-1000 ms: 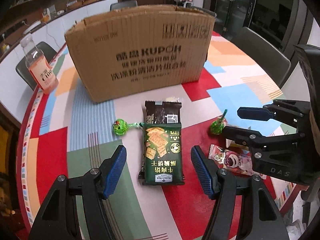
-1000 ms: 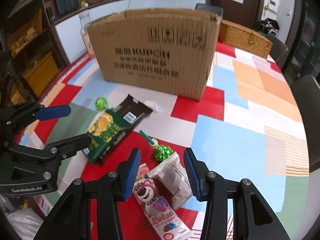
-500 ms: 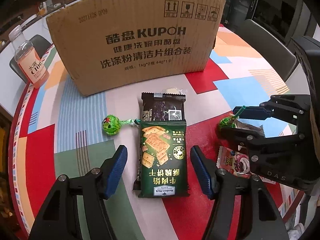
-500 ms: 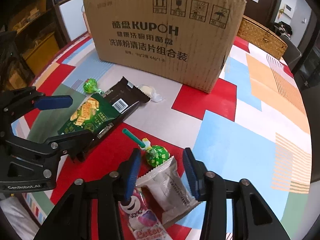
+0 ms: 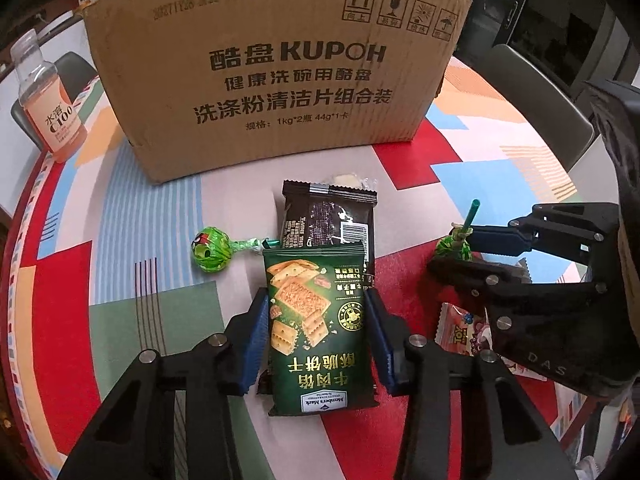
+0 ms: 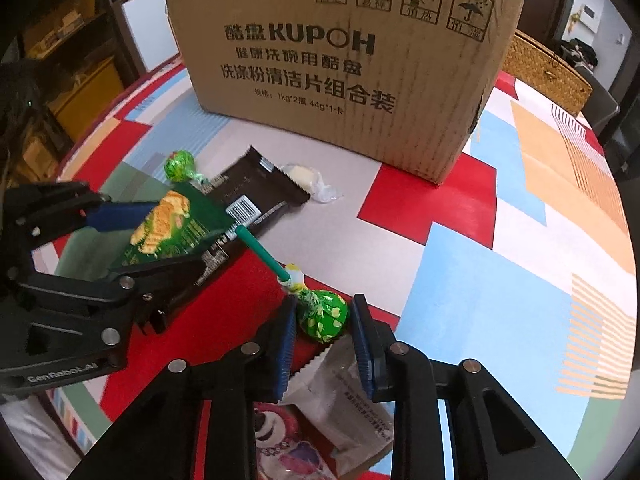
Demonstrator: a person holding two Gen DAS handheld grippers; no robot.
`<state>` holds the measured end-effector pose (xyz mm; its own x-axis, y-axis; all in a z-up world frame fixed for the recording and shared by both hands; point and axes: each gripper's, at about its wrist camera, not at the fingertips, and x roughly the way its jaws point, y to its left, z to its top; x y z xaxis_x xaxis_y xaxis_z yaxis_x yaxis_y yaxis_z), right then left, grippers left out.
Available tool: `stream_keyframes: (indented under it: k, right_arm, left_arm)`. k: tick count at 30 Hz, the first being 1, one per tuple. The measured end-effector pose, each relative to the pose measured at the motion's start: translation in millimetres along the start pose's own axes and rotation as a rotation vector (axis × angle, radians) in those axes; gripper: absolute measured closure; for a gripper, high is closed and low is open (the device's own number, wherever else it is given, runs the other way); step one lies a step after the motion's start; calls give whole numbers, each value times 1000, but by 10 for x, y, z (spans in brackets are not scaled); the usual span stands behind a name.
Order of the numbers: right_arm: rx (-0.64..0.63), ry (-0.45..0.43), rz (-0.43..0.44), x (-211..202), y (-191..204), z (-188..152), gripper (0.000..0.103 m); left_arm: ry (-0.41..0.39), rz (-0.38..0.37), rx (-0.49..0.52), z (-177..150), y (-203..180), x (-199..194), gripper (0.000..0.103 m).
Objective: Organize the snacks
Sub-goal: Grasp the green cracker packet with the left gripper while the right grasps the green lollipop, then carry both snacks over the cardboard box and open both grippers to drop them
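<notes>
I have both grippers low over the tabletop (image 5: 120, 216), each going after its own snack so two items can be lifted at once. My left gripper (image 5: 316, 336) straddles the dark green foil packet of crackers (image 5: 316, 320) at lower centre of its view; its blue fingers (image 5: 256, 336) have just been closing and now sit against the packet's two long edges, closed in to about its width, though I can't say how firmly they bite. My right gripper (image 6: 320, 344) has likewise been closing, and its fingers (image 6: 286, 344) are nearly together around the round green-wrapped lollipop (image 6: 324, 316), lower centre of the right view, with the teal stick pointing up-left.

The large brown cardboard box (image 5: 276, 68) printed KUPOH fills the top of both frames; I take it as the place the snacks go, so the wall facing me has to be cleared on the way in.

Clutter matters here. The green packet lies partly on a dark brown snack wrapper (image 5: 332, 220), which could drag along. A second green lollipop (image 5: 208, 250) lies just left of it, its stick reaching toward the brown wrapper. A small clear-wrapped pale sweet (image 6: 306, 178) lies beyond. Under my right fingers lie a clear grey-white pouch (image 6: 348, 400) and a pink cartoon-bear packet (image 6: 280, 444), both close enough to snag. An orange drink bottle (image 5: 48, 112) stands at far left, well apart.
</notes>
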<state>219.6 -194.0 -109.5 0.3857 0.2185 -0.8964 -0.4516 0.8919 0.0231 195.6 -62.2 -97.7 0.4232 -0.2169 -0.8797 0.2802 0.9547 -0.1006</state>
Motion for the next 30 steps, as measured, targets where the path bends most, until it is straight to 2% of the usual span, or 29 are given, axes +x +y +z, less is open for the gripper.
stream_keyframes:
  k: [7, 14, 30]
  right_arm:
    - [35, -52, 15, -149, 91, 24, 75]
    - [47, -98, 19, -316, 167, 24, 75]
    - [78, -276, -4, -944, 209, 144, 75]
  left_arm:
    - [-21, -12, -22, -31, 45, -96, 59]
    - [-79, -19, -30, -39, 58, -335, 59]
    - [-296, -3, 3, 114, 0, -1152, 59]
